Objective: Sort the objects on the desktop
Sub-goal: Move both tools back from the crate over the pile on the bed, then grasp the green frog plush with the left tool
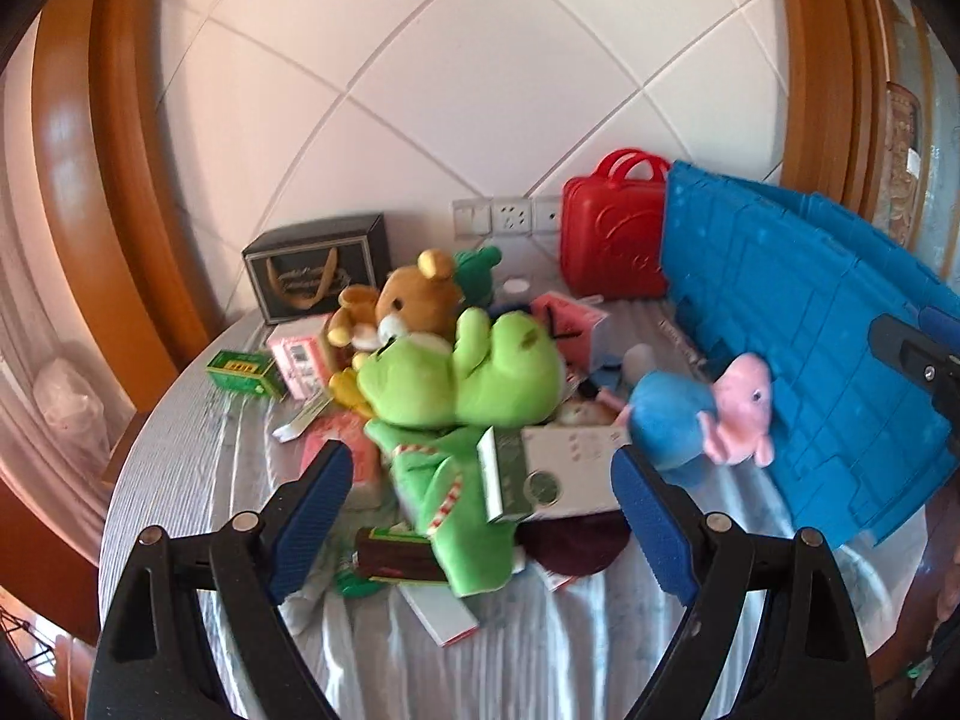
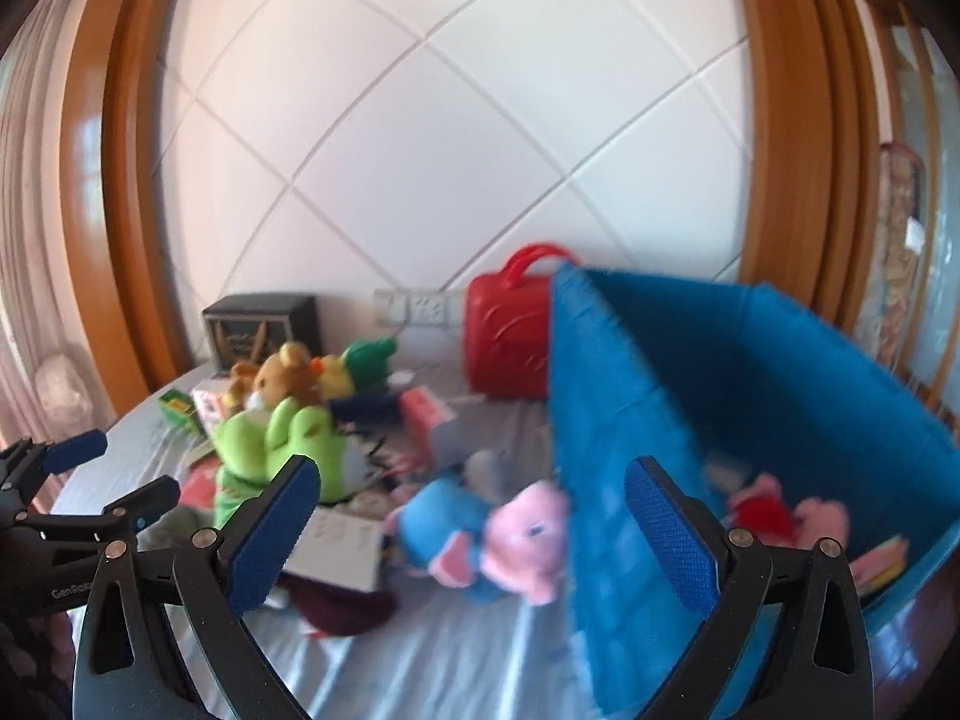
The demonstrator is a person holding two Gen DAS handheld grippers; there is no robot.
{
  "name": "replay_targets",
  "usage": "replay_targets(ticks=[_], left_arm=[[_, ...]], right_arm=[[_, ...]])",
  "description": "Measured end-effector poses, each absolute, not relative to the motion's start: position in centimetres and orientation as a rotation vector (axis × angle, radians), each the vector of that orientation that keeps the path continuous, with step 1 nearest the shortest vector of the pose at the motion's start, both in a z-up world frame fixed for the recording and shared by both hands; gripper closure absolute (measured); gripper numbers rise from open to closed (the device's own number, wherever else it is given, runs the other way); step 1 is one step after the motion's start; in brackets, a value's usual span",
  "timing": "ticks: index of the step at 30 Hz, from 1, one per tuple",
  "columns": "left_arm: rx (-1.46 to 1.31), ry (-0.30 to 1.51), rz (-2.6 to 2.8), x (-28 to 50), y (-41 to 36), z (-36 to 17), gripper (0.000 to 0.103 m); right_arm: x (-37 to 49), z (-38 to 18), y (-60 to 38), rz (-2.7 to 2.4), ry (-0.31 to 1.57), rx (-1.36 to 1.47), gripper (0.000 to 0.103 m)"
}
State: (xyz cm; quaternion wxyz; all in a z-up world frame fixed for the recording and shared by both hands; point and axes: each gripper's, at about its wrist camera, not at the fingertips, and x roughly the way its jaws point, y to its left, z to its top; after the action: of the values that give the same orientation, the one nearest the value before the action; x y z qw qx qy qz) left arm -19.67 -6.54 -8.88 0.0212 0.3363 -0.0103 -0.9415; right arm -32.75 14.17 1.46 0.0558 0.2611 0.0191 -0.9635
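Note:
A pile of toys and boxes lies on a grey cloth-covered table (image 1: 180, 456). A green frog plush (image 1: 462, 384) lies across the pile's middle, with a brown bear plush (image 1: 414, 300) behind it. A pig plush in blue clothes (image 1: 696, 414) lies next to the blue bin (image 1: 828, 330). A white box (image 1: 558, 474) sits in front. My left gripper (image 1: 480, 504) is open above the white box. My right gripper (image 2: 468, 528) is open over the pig plush (image 2: 486, 540) at the blue bin's (image 2: 780, 372) near wall. A pink and red plush (image 2: 780, 510) lies inside the bin.
A red toy suitcase (image 1: 612, 240) stands at the back by wall sockets (image 1: 510, 216). A black gift box (image 1: 318, 264) stands back left. A green box (image 1: 246, 372), pink boxes (image 1: 300, 354) and a dark brown box (image 1: 396, 558) lie around the pile.

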Motion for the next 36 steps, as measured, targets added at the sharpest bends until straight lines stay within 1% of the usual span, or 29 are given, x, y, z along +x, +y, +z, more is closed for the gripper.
replay_targets(ticks=[6,11,14,22,27,35,36], left_arm=[[1.276,0.017,-2.79,-20.6,-11.9,-15.1,0.015],[1.377,0.072,-2.724,-21.4,-12.9,-19.5,0.015],[1.403,0.085,-2.704,-22.5,-12.7,-20.6,0.015],[1.445,0.082,-2.694,-25.7,-10.6,-21.9,0.015],[1.471,0.036,-2.661,-28.2,-9.4,-23.1,0.015],[1.531,0.047,-2.639,-31.0,-9.2,-25.5,0.015],[1.542,0.052,-2.648,-31.4,-9.1,-25.8,0.016]], right_arm=[[-33.9,-4.0,9.7,-2.85,0.056,0.991,0.0],[-36.0,-9.2,9.1,-2.757,0.085,1.163,0.0],[-37.7,-11.2,9.3,-2.714,0.073,1.224,0.0],[-40.3,-12.7,9.1,-2.635,0.105,1.264,0.0],[-42.0,-13.2,9.4,-2.594,0.133,1.271,0.0],[-44.5,-14.9,7.7,-2.49,0.158,1.288,0.0],[-44.8,-15.3,7.6,-2.49,0.154,1.3,0.0]])
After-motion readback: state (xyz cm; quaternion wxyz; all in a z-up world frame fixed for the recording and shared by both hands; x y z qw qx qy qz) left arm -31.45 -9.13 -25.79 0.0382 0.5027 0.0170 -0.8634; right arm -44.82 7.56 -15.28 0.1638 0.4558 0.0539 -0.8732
